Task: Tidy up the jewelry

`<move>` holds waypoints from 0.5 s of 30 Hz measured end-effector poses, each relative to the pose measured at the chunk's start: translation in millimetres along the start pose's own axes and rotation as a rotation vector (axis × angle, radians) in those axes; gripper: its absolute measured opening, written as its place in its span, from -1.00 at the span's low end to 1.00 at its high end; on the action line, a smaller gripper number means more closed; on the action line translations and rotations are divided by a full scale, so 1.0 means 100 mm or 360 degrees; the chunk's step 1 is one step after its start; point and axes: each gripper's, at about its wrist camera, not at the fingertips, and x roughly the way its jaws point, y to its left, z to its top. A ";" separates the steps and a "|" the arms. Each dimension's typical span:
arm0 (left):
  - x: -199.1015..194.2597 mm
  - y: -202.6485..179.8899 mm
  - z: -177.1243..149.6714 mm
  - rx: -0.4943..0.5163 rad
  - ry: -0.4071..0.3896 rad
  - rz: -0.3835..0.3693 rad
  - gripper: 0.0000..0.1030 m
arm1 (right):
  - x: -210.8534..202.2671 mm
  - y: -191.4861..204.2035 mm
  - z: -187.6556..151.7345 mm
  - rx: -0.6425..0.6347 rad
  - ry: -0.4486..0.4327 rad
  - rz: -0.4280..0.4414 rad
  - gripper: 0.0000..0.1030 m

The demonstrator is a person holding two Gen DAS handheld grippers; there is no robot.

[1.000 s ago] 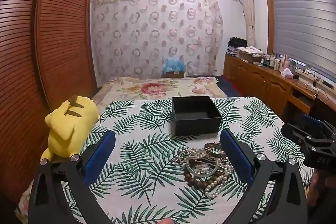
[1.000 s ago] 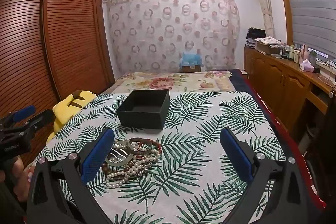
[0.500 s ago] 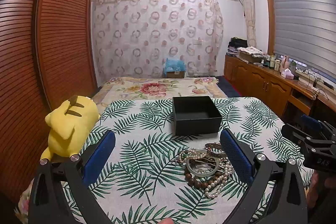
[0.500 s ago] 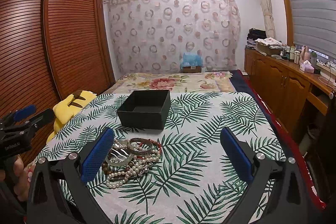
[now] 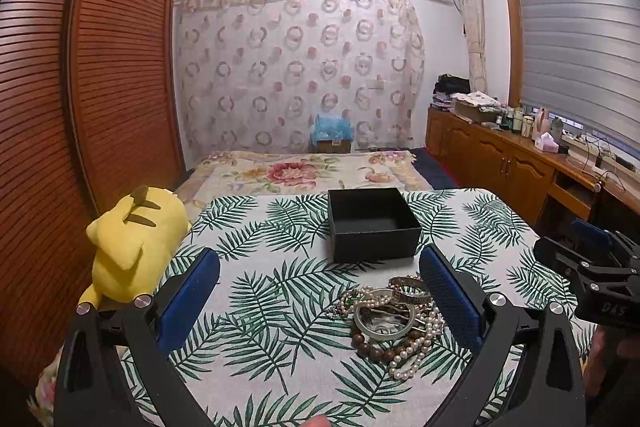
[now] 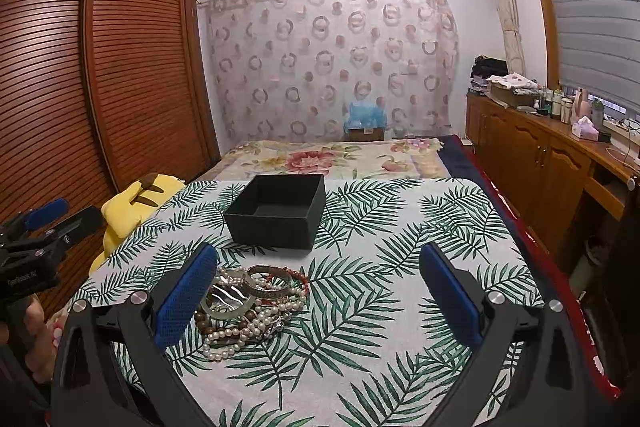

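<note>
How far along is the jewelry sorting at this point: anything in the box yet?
Nothing looks done: the black box shows a bare interior. Nothing is in hand either: the left tongs and right tongs are both open and hold nothing. All of it is left: the jewelry pile of pearls, bangles and wooden beads lies tangled on the leaf-print cloth in front of the box.

A black box [image 5: 374, 223] and white-and-brown beaded jewelry [image 5: 394, 319] sit on a green palm-leaf tablecloth [image 6: 360, 307], beside a yellow plush toy [image 5: 132, 247].
</note>
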 end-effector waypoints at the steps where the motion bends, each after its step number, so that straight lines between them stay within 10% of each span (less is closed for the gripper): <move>1: 0.00 0.00 0.00 0.0000 -0.0001 0.0001 0.88 | 0.00 0.01 0.01 -0.0002 -0.0001 -0.0001 0.96; 15: -0.01 0.00 0.00 0.0000 -0.0004 0.0002 0.88 | 0.01 0.03 0.02 -0.0001 -0.0006 0.0002 0.96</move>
